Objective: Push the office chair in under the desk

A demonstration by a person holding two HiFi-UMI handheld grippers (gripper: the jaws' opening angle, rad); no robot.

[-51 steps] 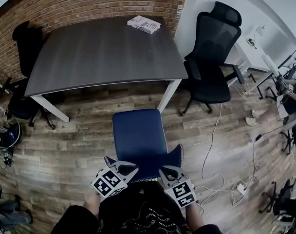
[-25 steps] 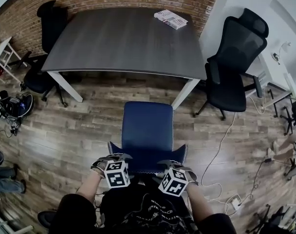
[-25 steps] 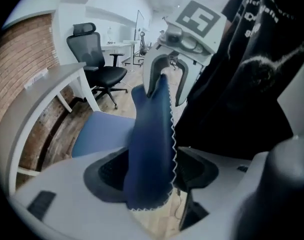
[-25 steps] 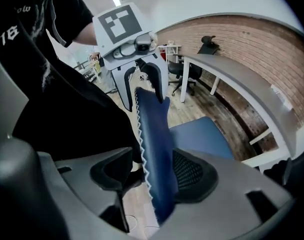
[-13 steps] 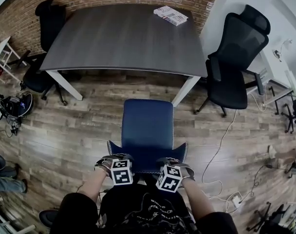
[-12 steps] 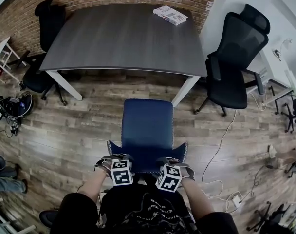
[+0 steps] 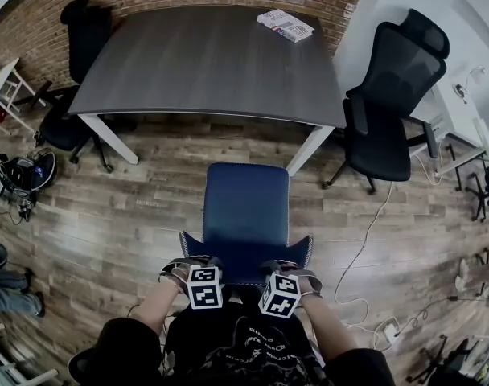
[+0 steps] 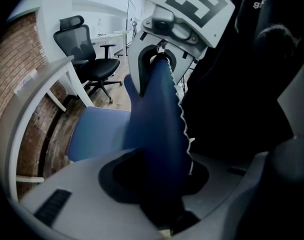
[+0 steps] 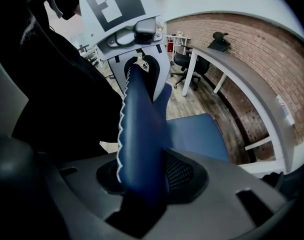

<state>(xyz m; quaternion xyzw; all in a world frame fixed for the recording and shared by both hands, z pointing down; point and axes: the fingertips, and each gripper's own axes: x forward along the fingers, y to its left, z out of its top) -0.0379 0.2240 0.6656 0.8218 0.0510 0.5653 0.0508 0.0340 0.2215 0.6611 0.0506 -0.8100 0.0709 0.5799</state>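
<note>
Overhead, the head view shows the blue office chair [image 7: 246, 199] standing on the wooden floor [image 7: 132, 223] in front of the dark worktop [image 7: 204, 55], its seat wholly in the open and its front edge near the worktop's near edge but not under it. The left hand-held gripper [image 7: 190, 264] and the right hand-held gripper [image 7: 288, 267] sit at the two upper corners of the backrest [image 7: 244, 257], just in front of the person's body. A black chair [image 7: 389, 87] stands well apart at the right, clear of the path. Next, in the left gripper view, the backrest's stitched top edge runs up between the jaws, which are closing onto it; the fabric fills the gap, so the grasp looks all but made. Then, in the right gripper view, the same holds: the blue edge lies between the jaws as they close, against the ribbed pad. Judged from this, the hold on the chair is being taken and the push itself has not begun; the whole travel under the worktop is left to do.
</note>
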